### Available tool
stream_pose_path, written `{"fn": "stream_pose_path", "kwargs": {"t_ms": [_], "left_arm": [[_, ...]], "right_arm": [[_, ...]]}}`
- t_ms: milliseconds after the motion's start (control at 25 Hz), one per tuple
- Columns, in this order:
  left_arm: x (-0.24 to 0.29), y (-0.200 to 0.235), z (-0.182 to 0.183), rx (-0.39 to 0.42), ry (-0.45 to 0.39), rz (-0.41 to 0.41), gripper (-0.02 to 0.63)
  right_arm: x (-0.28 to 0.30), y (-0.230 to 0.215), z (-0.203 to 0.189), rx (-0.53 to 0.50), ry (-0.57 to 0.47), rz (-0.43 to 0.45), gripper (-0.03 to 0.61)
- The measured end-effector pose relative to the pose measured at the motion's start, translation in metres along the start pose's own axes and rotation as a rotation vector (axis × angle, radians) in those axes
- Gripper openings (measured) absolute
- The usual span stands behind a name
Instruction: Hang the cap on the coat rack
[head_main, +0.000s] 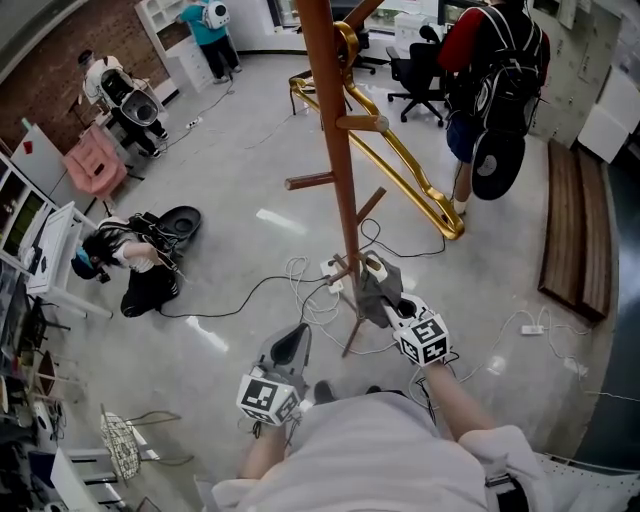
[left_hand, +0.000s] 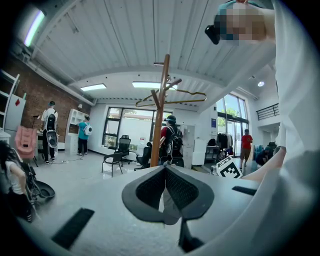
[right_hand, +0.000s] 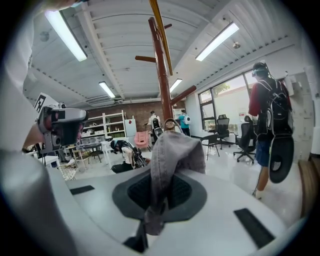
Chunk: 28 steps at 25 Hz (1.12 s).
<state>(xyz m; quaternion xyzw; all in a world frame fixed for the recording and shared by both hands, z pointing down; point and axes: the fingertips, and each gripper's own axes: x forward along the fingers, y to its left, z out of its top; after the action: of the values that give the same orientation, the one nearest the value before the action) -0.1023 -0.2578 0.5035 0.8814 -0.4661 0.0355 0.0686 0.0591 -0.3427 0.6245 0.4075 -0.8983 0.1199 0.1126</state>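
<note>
The coat rack (head_main: 340, 180) is seen just ahead, and its top is cut off in the head view. The grey cap (right_hand: 175, 150), judged soft, light and limp, is pinched by a fold in the closed right gripper (head_main: 385, 298), near the pole. Which part is gripped cannot be told. The left gripper (left_hand: 165, 172) is closed on nothing.

Floor (head_main: 250, 180): pale grey, polished, glossy
Wall (head_main: 60, 50): red brick, far side
Ceiling (left_hand: 125, 30): white, ribbed, with strip lights (right_hand: 62, 32)
Windows (left_hand: 132, 125): tall, dark-framed, daylight behind
Shelving (head_main: 165, 25): white, near the brick wall
Office chairs (head_main: 415, 70): black, wheeled
Pink chair (head_main: 92, 165)
Slatted wooden seat (head_main: 575, 235): right edge of the floor
White cables (head_main: 300, 290): loose on the floor
</note>
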Motion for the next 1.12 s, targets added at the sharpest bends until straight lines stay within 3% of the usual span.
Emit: {"fn": "stream_pose_path", "kwargs": {"t_ms": [1120], "left_arm": [[-0.010,0.010,-0.009,-0.017,0.016,0.039,0.011]], "right_arm": [[0.044,-0.011,-0.030,0.097,0.061,0.000,0.021]]}}
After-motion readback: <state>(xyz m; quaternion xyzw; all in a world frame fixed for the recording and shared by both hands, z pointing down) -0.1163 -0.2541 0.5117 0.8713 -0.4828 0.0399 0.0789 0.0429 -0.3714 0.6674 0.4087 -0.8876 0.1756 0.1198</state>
